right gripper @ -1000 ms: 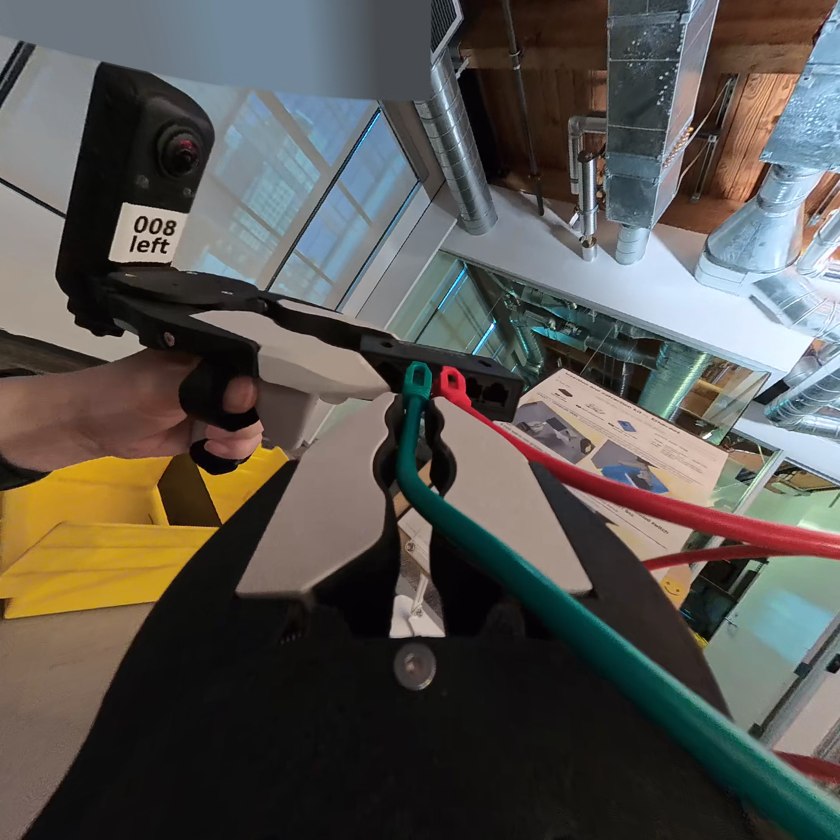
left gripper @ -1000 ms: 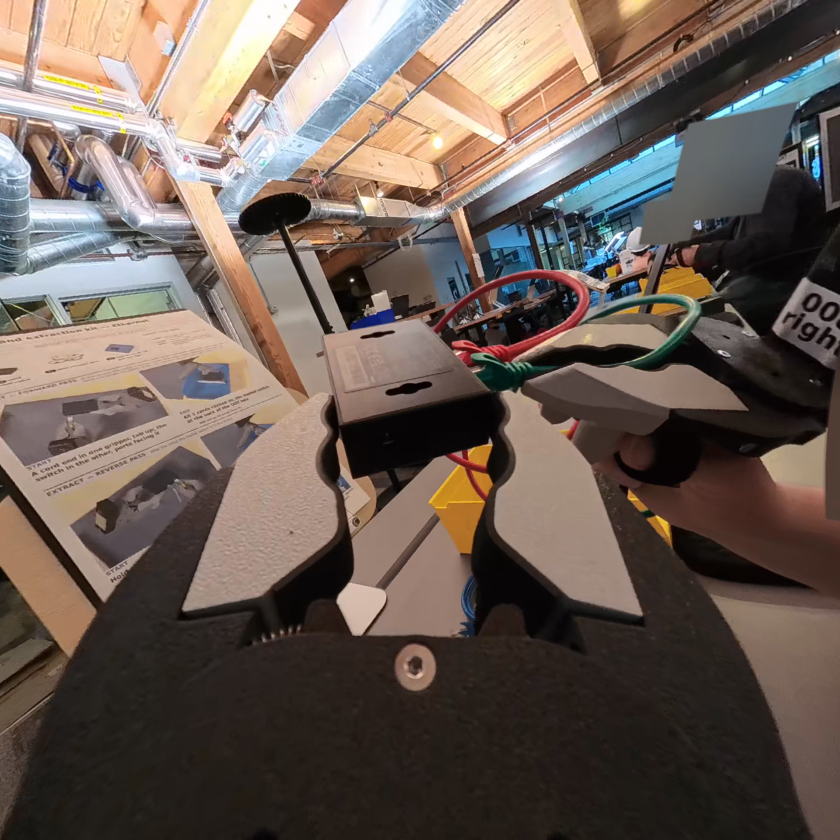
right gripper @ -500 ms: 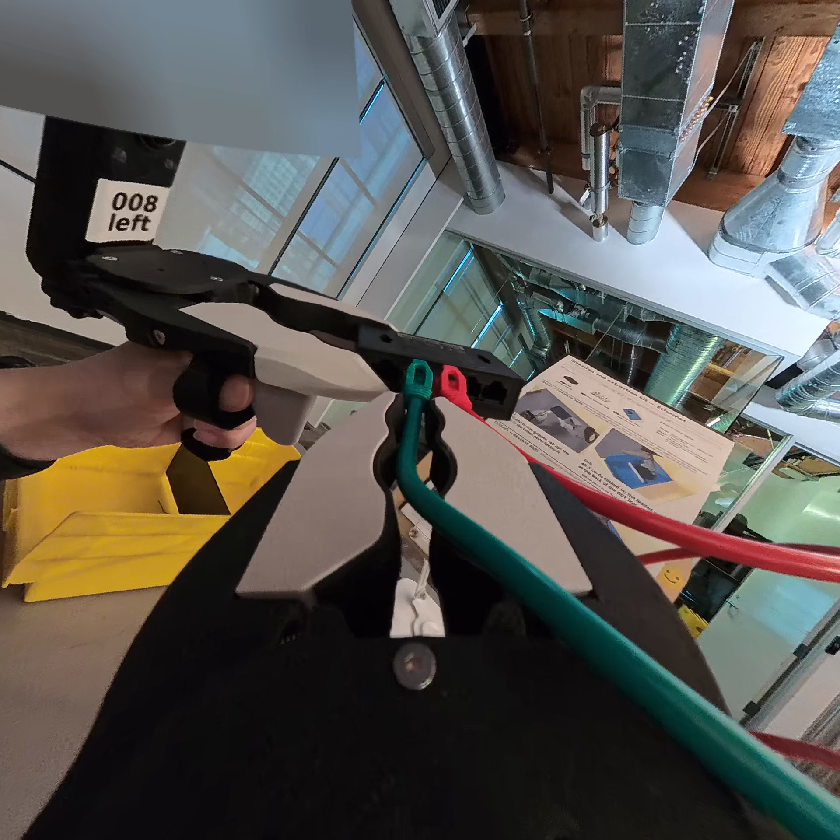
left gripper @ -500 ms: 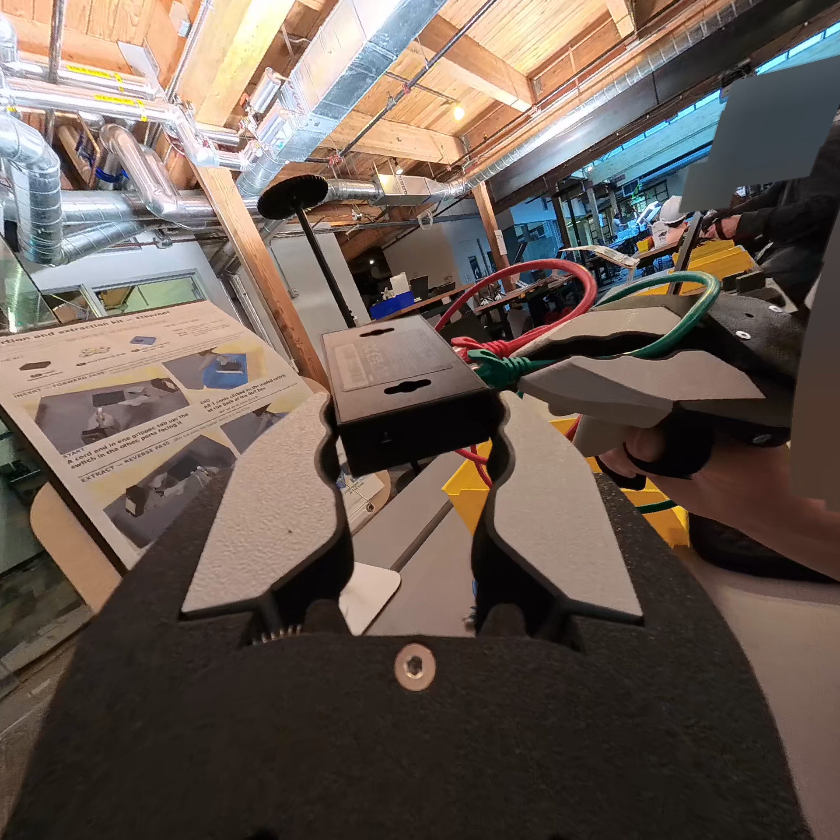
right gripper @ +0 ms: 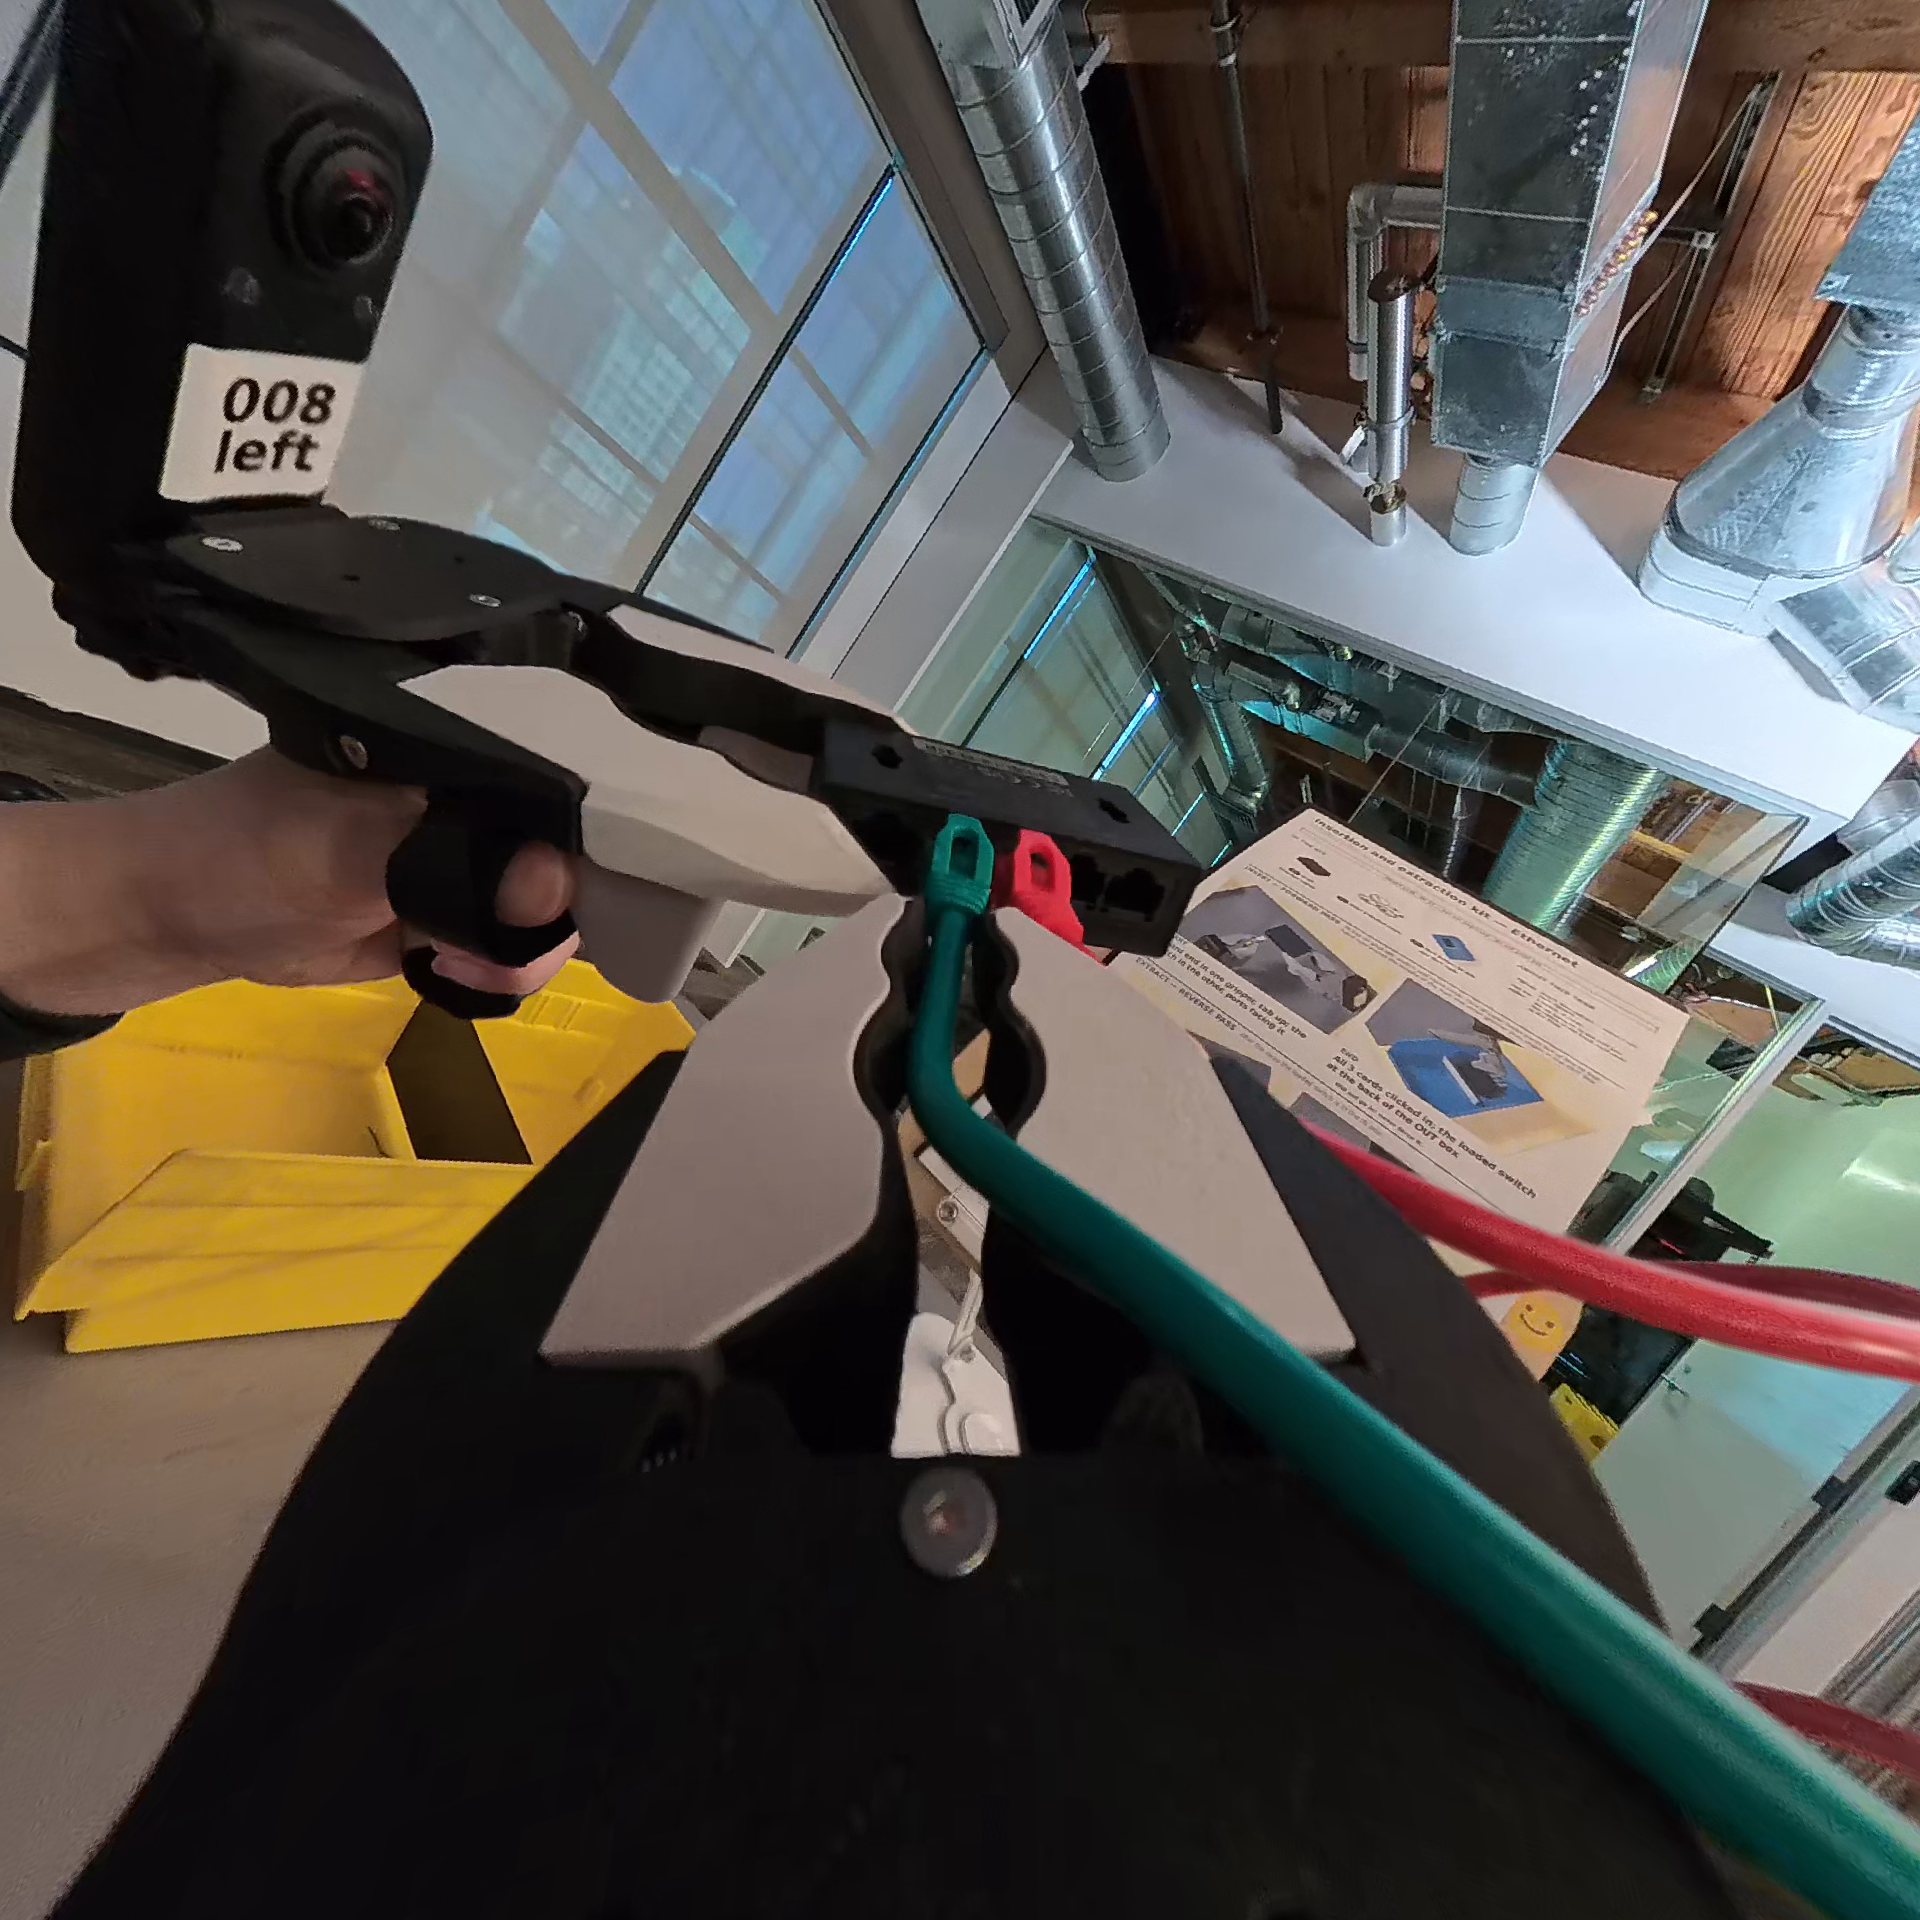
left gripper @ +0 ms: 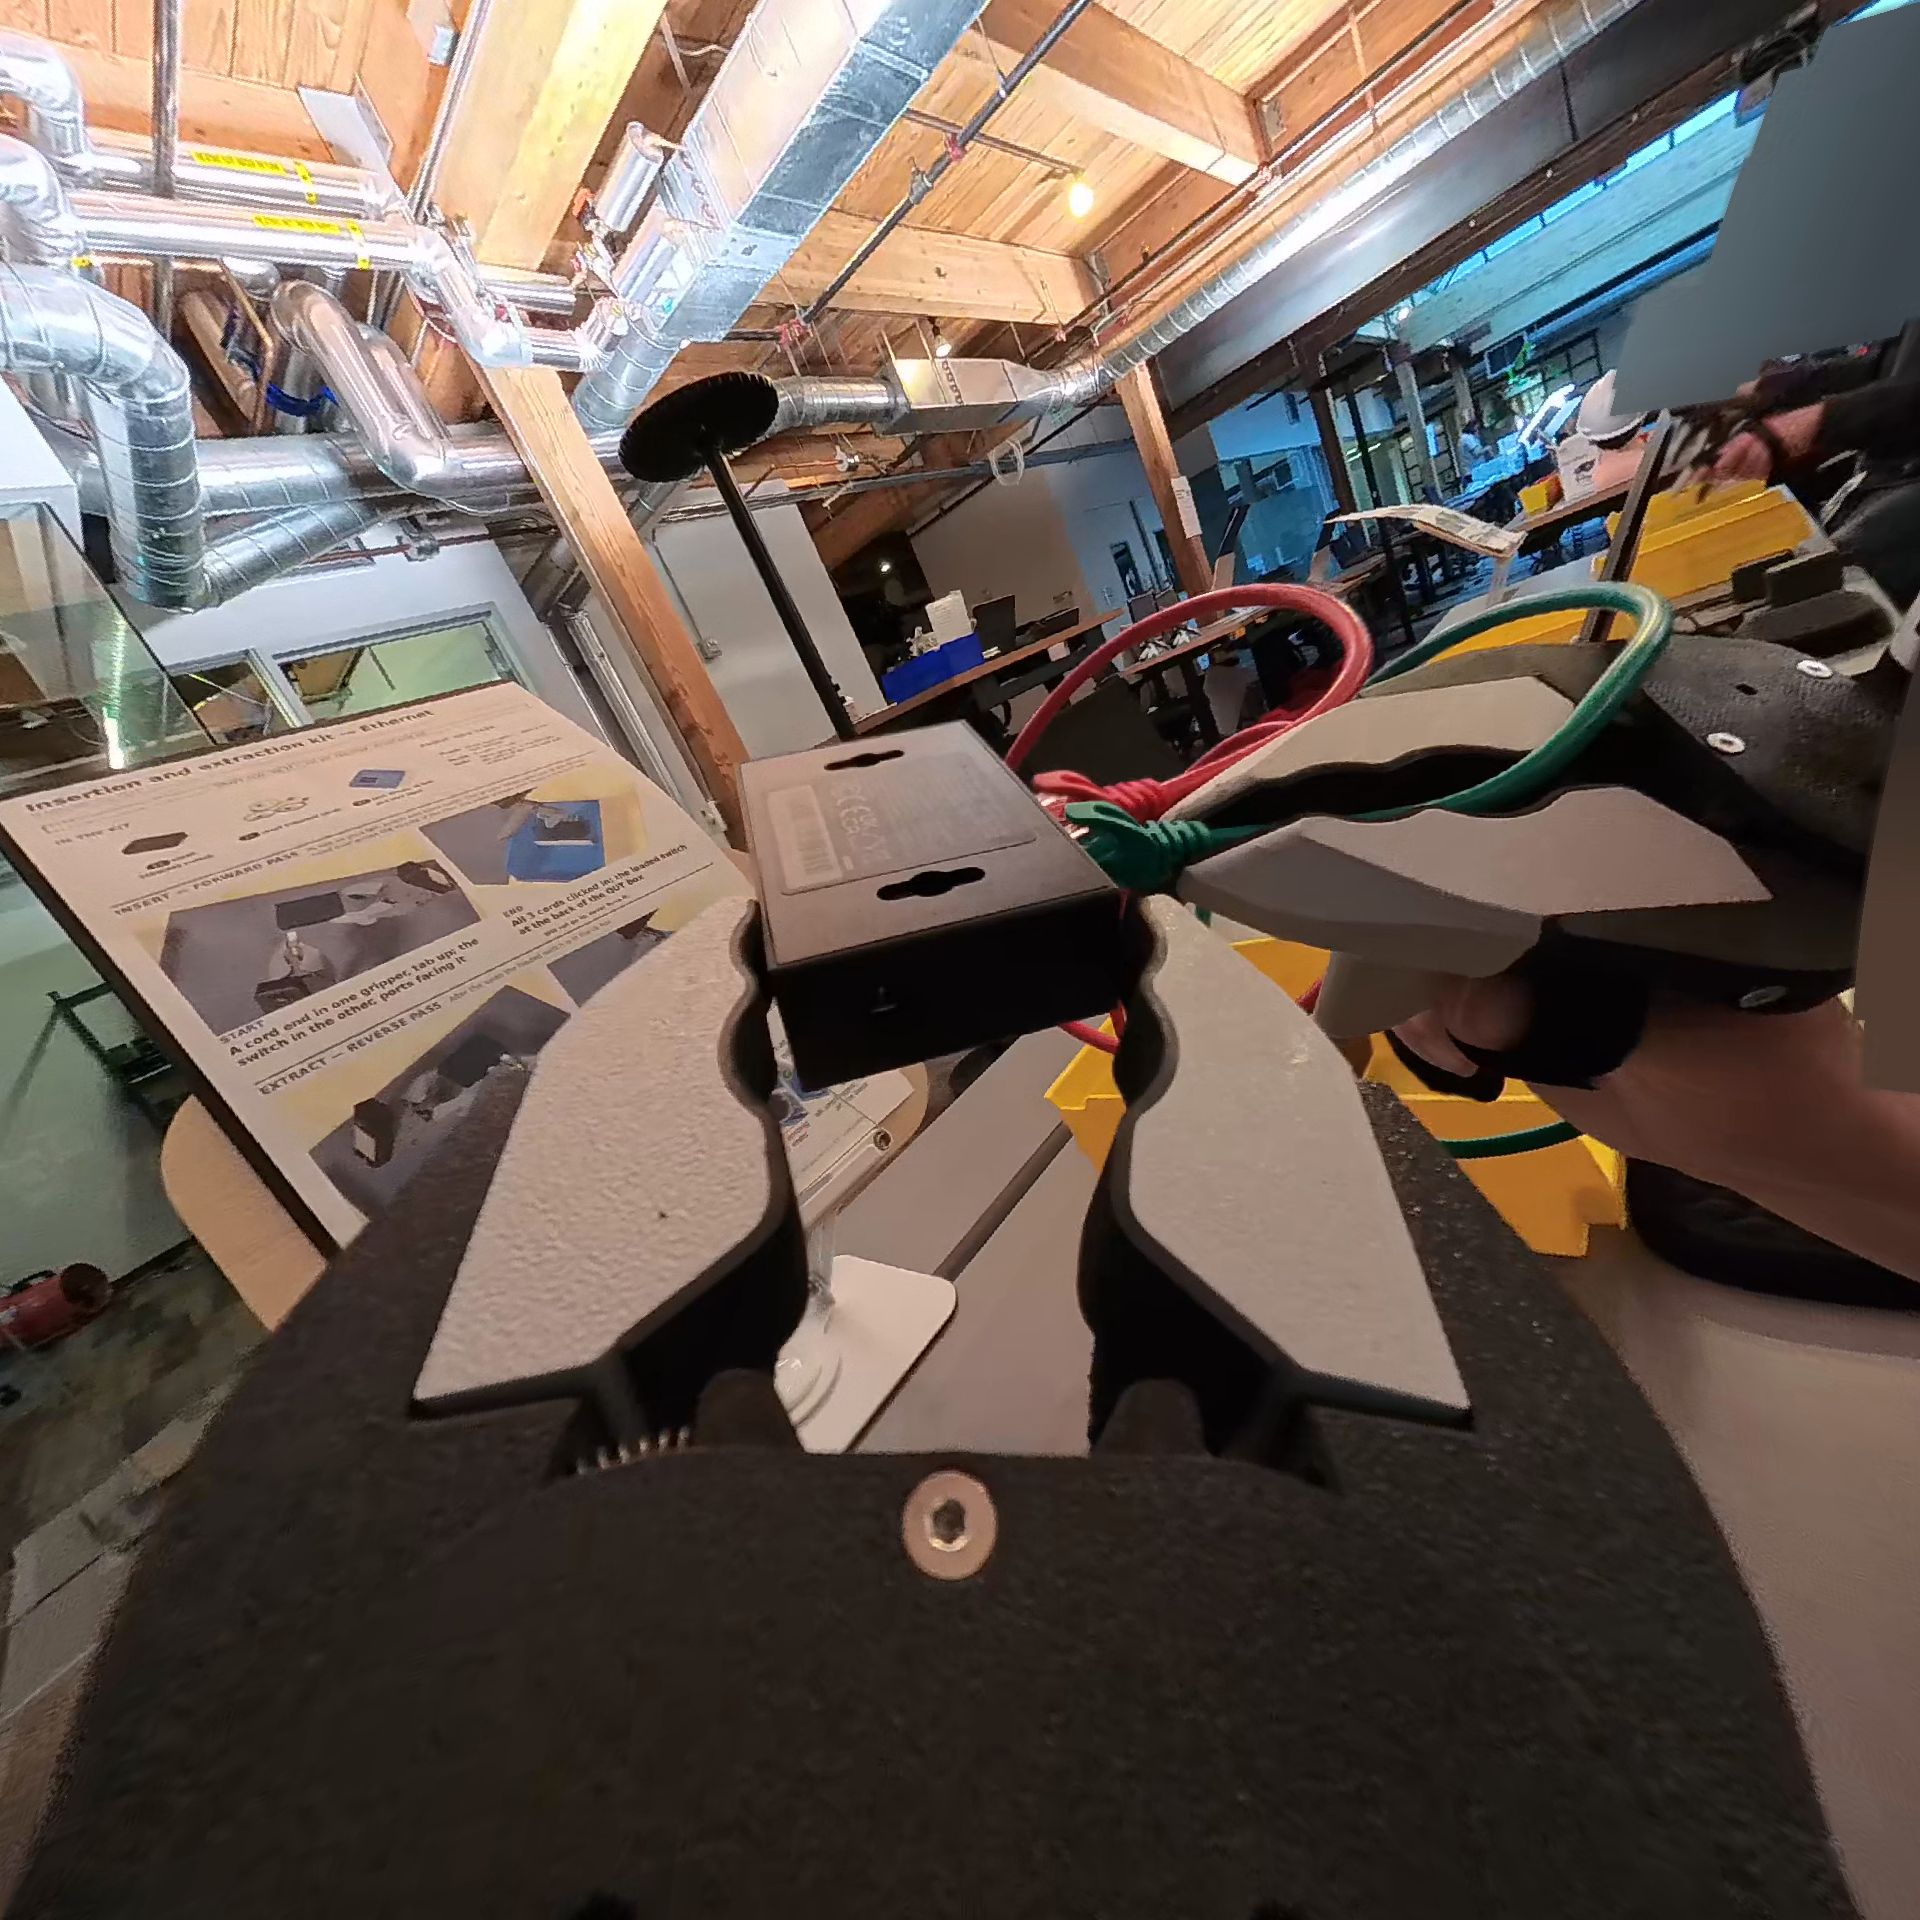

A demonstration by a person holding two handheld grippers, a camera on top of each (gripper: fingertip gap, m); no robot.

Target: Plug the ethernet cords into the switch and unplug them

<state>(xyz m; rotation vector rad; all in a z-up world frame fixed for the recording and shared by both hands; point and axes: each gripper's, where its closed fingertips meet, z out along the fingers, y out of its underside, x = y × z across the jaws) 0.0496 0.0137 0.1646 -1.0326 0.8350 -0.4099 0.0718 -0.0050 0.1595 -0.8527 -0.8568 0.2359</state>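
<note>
My left gripper is shut on a black ethernet switch, held up in the air with its ports facing right. The switch also shows in the right wrist view. My right gripper is shut on a green ethernet cord just behind its connector, which sits at a port of the switch. A red cord has its connector in the port beside it. In the left wrist view the green cord and red cord meet the switch's right side.
An instruction board leans at the left, also seen in the right wrist view. Yellow bins sit on the grey table. A white stand base lies below the switch. A black pole with a disc rises behind.
Both grippers and the switch have shifted slightly together, and the views have tilted. The green connector stays at the port. Both grips are unchanged.
</note>
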